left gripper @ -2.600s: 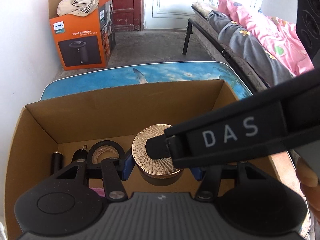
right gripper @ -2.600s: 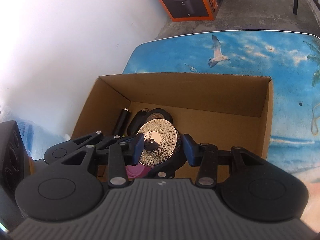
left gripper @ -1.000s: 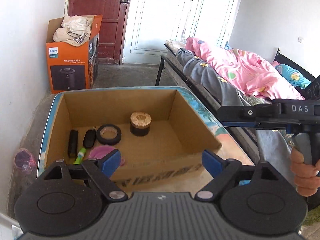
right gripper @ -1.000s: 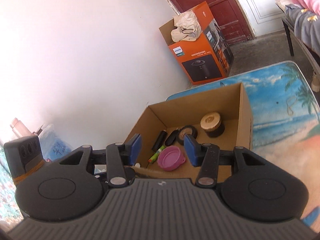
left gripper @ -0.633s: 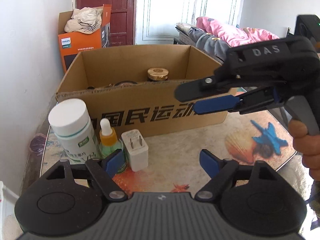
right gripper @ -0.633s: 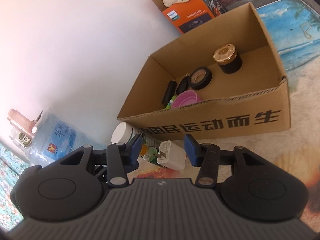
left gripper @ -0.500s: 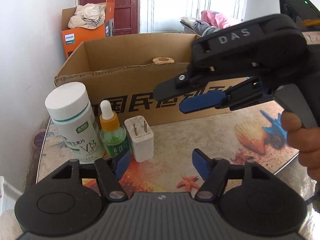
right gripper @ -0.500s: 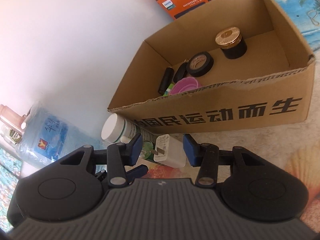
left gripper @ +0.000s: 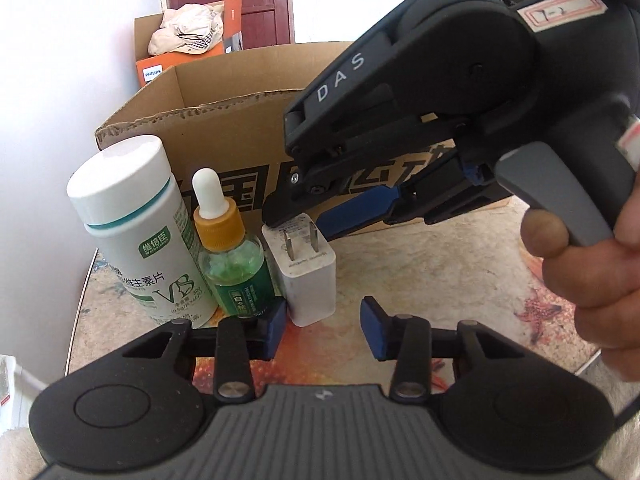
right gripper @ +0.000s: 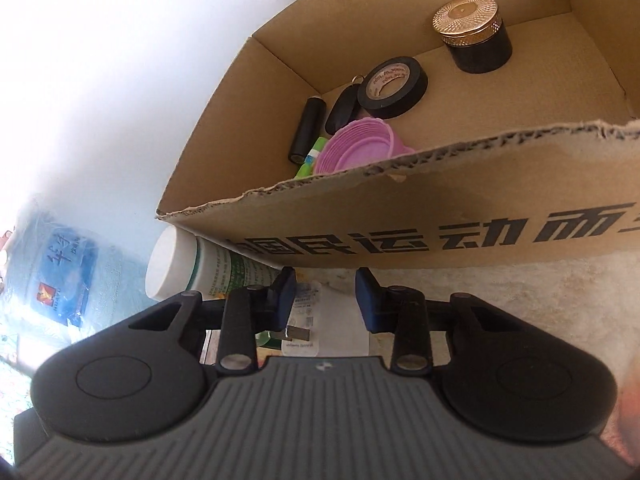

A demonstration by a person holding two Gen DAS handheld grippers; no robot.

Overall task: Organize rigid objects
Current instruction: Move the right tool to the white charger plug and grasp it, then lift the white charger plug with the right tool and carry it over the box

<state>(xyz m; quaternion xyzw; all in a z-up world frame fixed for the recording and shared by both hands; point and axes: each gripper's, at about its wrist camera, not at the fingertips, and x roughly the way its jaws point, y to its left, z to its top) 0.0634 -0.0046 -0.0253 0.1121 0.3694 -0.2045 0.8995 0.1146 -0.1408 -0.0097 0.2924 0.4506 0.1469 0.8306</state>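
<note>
Now the right gripper (right gripper: 325, 300), jaws apart, straddles the white charger (left gripper: 304, 272). Centre both pads on its flat sides before closing, clear of the dropper bottle (left gripper: 236, 264). Left gripper (left gripper: 322, 328) waits, also spread.

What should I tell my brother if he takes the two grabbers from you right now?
Right gripper: open, straddling the white charger plug, not yet shut on it.
Left gripper: open, empty, close in front of the plug.
Already in the cardboard box: gold-lidded jar, black tape roll, pink cup, black cylinder, key fob, a green item.
Still on the table by the box: vitamin bottle, dropper bottle, the plug.
Next, probably: close on the plug, lift it into the box, then both bottles.
</note>
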